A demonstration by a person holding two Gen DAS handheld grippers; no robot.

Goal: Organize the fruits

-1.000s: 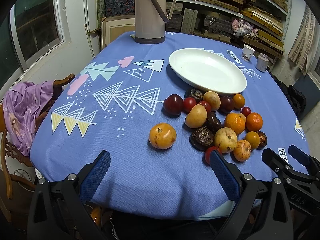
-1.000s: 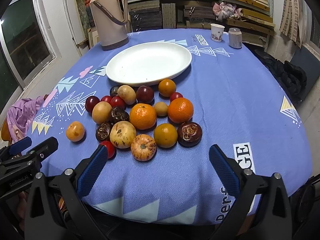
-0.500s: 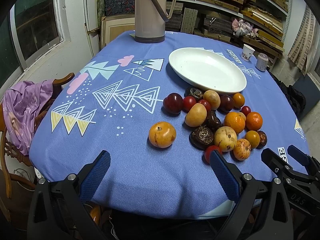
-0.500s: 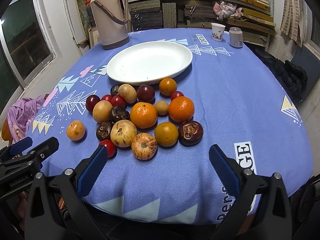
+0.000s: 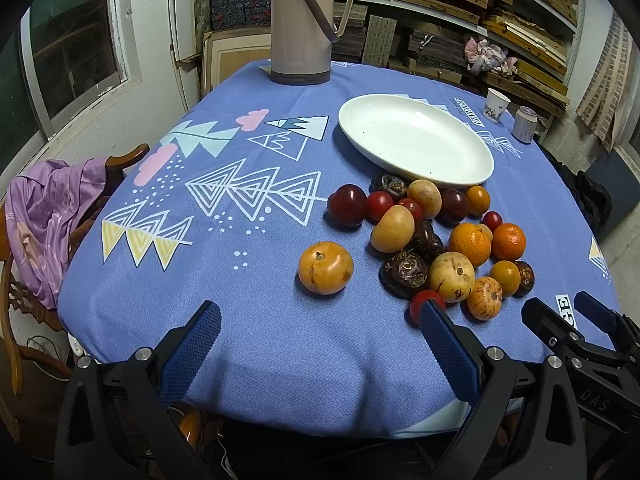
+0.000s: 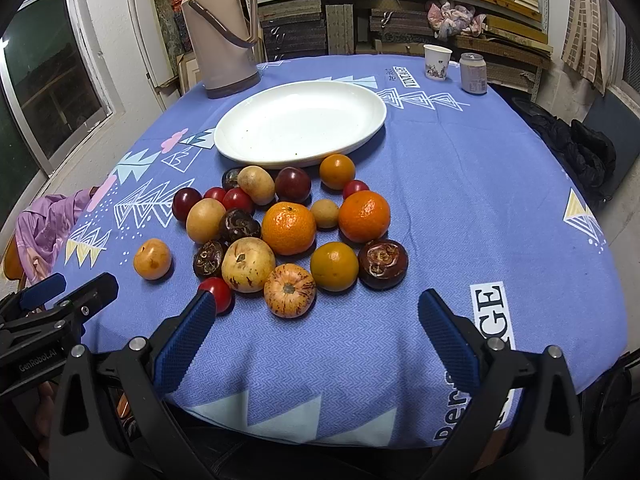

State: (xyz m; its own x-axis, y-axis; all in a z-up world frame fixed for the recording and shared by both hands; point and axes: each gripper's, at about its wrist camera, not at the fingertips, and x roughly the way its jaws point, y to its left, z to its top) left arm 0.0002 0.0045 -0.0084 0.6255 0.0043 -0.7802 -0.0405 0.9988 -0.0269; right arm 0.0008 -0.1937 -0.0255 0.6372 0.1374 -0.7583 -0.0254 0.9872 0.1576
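Several fruits lie heaped on the blue tablecloth (image 5: 248, 320): oranges (image 6: 288, 227), yellow round fruits (image 6: 248, 264), dark brown ones (image 6: 383, 258) and red ones (image 6: 298, 183). One orange-yellow fruit (image 5: 325, 267) lies apart to the left of the heap. Behind the heap sits an empty white oval plate (image 5: 416, 140) (image 6: 300, 120). My left gripper (image 5: 320, 336) hovers open near the table's front edge, just before the lone fruit. My right gripper (image 6: 316, 324) is open too, low in front of the striped fruit (image 6: 289, 290). Neither holds anything.
A tall beige thermos (image 5: 302, 20) stands at the back of the table. A paper cup (image 6: 437, 62) and a small can (image 6: 473, 73) stand at the back right. A chair draped with purple cloth (image 5: 40, 216) is at the left. Shelves fill the rear wall.
Both grippers have crept slightly forward toward the fruit; the scene is otherwise the same and both stay open.
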